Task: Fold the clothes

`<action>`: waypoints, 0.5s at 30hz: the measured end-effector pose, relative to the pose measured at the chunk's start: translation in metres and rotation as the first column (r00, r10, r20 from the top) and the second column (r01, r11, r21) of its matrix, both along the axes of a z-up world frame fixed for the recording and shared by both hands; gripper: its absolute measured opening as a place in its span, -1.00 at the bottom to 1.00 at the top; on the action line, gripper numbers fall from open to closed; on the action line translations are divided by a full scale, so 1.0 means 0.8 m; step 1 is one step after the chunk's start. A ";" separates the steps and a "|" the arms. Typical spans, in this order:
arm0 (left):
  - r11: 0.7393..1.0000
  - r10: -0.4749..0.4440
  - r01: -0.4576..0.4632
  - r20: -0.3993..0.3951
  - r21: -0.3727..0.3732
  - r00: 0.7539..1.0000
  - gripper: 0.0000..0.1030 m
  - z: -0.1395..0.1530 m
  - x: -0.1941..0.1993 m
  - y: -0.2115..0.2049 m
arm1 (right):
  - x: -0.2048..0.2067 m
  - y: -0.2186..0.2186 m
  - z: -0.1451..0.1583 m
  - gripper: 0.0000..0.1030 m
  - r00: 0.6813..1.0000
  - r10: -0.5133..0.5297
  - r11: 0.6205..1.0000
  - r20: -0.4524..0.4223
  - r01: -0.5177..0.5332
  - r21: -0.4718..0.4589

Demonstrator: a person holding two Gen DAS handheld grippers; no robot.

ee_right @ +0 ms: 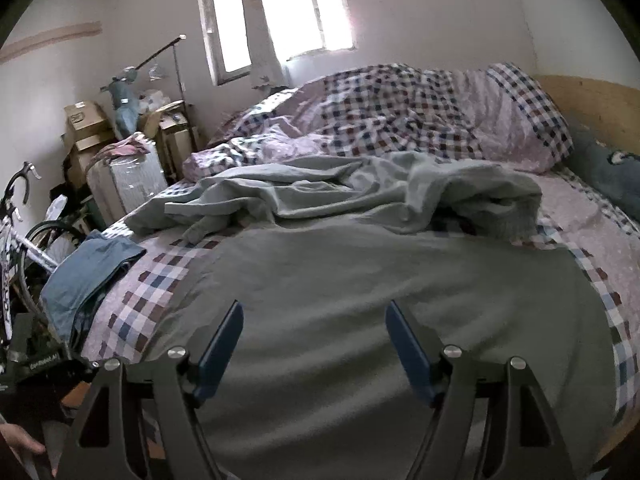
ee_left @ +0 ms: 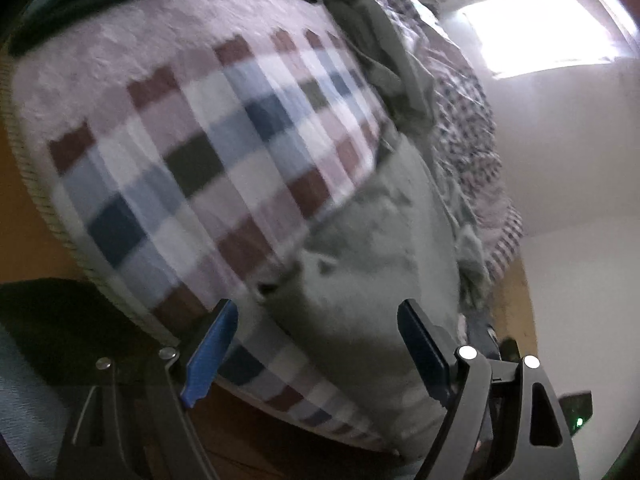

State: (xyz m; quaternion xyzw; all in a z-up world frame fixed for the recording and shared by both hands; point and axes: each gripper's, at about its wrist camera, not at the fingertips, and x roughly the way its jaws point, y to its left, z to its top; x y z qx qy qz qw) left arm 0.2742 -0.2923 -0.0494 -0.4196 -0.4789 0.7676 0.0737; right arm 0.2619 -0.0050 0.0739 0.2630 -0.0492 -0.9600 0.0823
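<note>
The right gripper (ee_right: 314, 346) stood released, its blue pads apart and the jaws opening a little further, with nothing caught between them; directly beneath and ahead of it lay the grey garment (ee_right: 360, 280), spread nearly flat across the bed (ee_right: 624, 240). The garment's smoothed portion ran away from this gripper toward the window (ee_right: 276, 12), ending in a rumpled heap of the same grey cloth (ee_right: 340, 192) at its far end, so its long axis appeared to lie roughly along the gripper's line of sight. The left gripper (ee_left: 316, 344) was likewise released, pads wide with no cloth pinched, and hovered over a near corner of the grey garment (ee_left: 380, 240) where it overlapped the checked bedcover (ee_left: 200, 140); the view was tilted and motion-blurred, so contact could not be confirmed. In judgement, both grippers were close to the near hem, the left at one corner, the right nearer the middle. The garment was soft, matte woven fabric, limp and prone to creasing. The bedcover was a plush patchwork of pink, blue and maroon squares. A folded blue cloth (ee_right: 92, 272) lay at the bed's left edge, well apart.
</note>
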 end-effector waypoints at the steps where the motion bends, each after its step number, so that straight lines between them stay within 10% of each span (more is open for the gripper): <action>1: 1.000 -0.008 0.008 -0.009 0.009 1.000 0.65 0.000 -0.001 0.001 | 0.001 -0.005 0.000 0.50 1.000 0.000 1.000 -0.014 0.000 0.021; 9: 0.997 -0.028 0.032 -0.058 0.069 0.998 0.56 0.006 -0.015 0.003 | 0.011 -0.042 0.000 0.50 0.994 0.063 0.990 -0.085 -0.052 0.132; 15: 0.997 -0.016 0.017 -0.013 0.076 1.000 -0.08 -0.002 -0.017 -0.002 | 0.023 -0.078 -0.005 0.50 0.976 0.198 0.963 -0.086 -0.178 0.205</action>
